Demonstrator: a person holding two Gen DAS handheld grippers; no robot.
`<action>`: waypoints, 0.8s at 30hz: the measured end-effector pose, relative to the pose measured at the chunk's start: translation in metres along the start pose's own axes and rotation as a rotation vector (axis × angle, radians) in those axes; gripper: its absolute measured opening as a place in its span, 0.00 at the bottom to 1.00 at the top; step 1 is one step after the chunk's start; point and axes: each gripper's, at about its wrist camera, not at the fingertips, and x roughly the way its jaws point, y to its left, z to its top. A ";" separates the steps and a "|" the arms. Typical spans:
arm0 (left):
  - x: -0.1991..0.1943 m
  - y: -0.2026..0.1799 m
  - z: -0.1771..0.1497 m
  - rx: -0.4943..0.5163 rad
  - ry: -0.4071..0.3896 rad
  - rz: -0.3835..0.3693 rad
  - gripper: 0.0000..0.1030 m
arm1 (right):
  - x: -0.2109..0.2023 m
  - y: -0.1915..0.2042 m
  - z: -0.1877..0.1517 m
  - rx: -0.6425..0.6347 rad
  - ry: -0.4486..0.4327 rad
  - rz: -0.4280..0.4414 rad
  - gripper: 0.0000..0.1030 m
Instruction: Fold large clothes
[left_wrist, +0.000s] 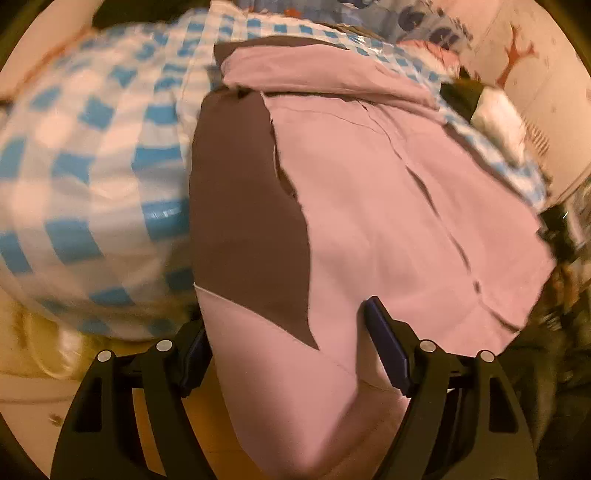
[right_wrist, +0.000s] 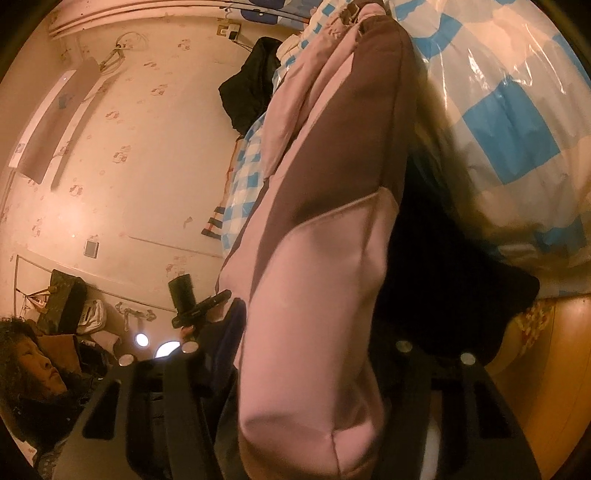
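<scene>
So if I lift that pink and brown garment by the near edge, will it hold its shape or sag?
Probably sag: the pink and brown garment is soft cloth, creased and already draping off the near edge between the left tongs. It looks thick, so likely heavyish. The glossy checked cover beneath may let it slide.

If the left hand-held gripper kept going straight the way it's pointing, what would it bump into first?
Most likely the pink and brown garment. The left hand-held gripper already has that cloth between its open fingers, spread over the blue checked cover. How close it is stays unclear, as the picture is blurred.
</scene>
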 end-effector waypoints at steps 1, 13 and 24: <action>0.000 -0.003 0.000 0.011 -0.002 0.021 0.71 | 0.001 -0.001 -0.001 0.004 0.001 0.001 0.52; -0.006 -0.027 -0.007 0.110 -0.038 0.169 0.71 | 0.003 0.001 -0.001 0.023 0.007 -0.023 0.52; -0.006 -0.041 -0.011 0.179 -0.059 0.246 0.71 | 0.005 0.003 -0.002 0.033 0.015 -0.049 0.61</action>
